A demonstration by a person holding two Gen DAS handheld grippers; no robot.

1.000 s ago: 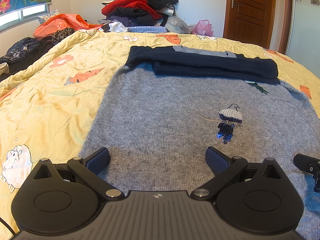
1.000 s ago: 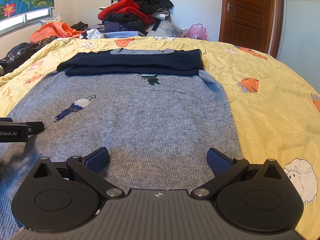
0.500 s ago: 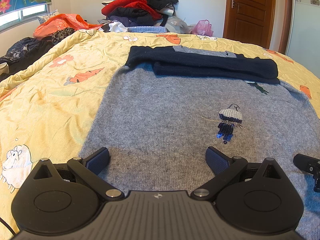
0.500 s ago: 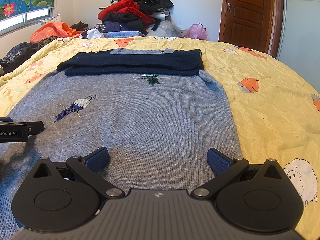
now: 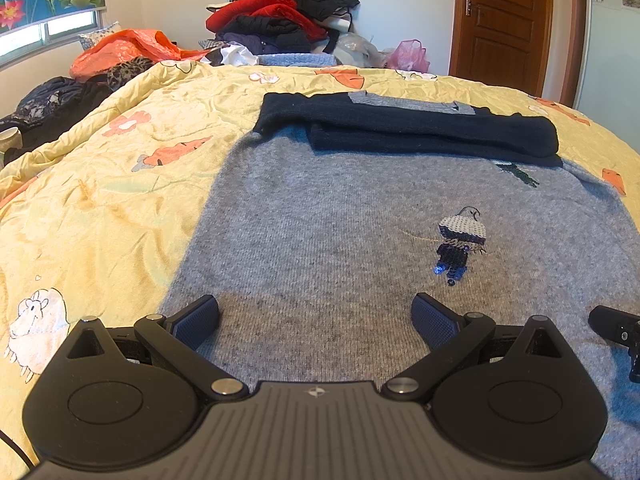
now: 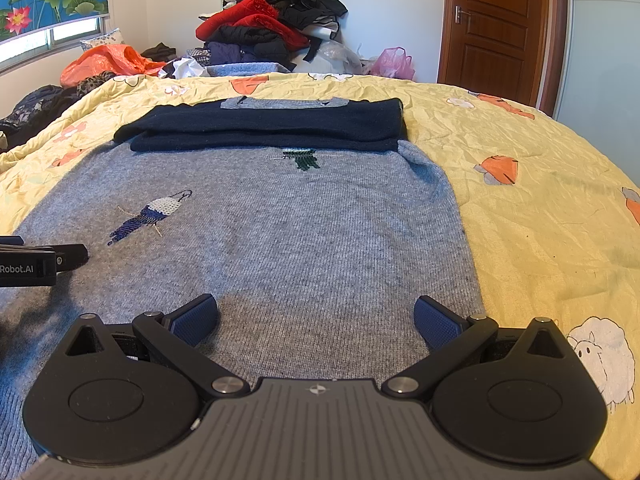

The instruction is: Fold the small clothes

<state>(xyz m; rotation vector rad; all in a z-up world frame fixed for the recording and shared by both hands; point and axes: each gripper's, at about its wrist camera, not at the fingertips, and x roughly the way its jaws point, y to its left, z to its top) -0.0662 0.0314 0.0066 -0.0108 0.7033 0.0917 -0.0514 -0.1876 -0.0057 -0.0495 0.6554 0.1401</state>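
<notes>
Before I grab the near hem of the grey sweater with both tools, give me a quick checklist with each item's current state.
1. Left tool open: ok.
2. Right tool open: ok.
3. Both tools empty, over the near end of the grey sweater: ok.
4. Navy sleeves folded across the chest: ok.
5. Sweater flat on the yellow quilt: ok.
6. Hem edge in view: cannot tell, tool bodies hide it.

Black left gripper [image 5: 316, 316], black right gripper [image 6: 316, 316], blue textured fingers [image 5: 198, 320], silver screws, "Robot.AI" lettering
</notes>
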